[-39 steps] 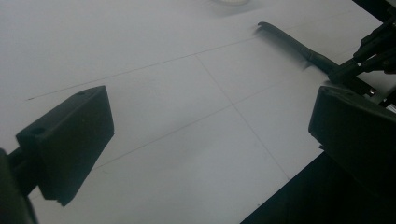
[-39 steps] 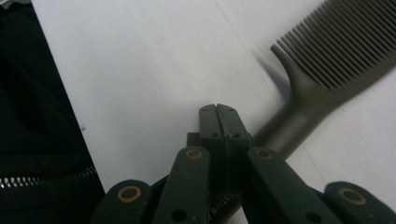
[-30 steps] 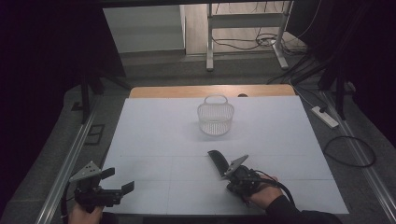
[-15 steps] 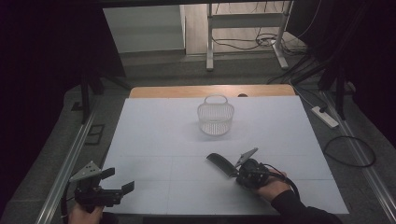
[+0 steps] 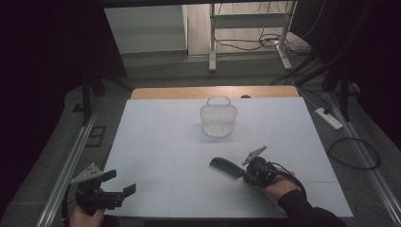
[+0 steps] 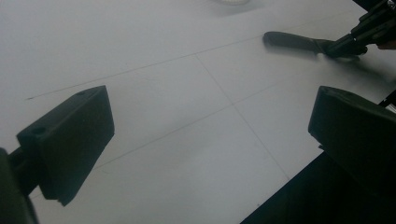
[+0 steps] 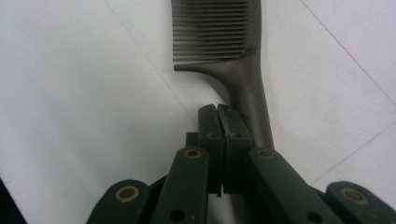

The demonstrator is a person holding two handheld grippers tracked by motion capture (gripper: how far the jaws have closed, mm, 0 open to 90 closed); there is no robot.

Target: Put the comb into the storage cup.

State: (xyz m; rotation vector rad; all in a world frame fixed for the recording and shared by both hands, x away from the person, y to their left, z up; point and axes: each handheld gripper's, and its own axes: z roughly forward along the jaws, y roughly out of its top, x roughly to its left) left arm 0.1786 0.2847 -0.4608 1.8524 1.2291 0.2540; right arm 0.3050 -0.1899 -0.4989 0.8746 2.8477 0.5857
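1. The right gripper [image 5: 242, 171] is low over the near right part of the tabletop [image 5: 156, 137], and its jaws are pressed together. In the right gripper view the handle of the comb [image 7: 236, 60] runs just beside the jaws and under their right link. I cannot tell if the handle is really pinched or only lies against them.
2. I judge that the step in hand is to take or move the comb by its handle. To do it well, the jaws should hold the narrow handle squarely, not only its edge. Otherwise the comb may turn or slip when it is lifted.
3. The lift should be slow and level, because the toothed end is far from the jaws and will pull downward.
4. The left gripper [image 5: 116, 189] is at the near left corner, jaws spread wide and holding nothing.
5. The comb is dark and flat, with fine even teeth along one side and a slim handle.
6. A white basket [image 5: 218, 119] stands farther back, well apart from the comb.
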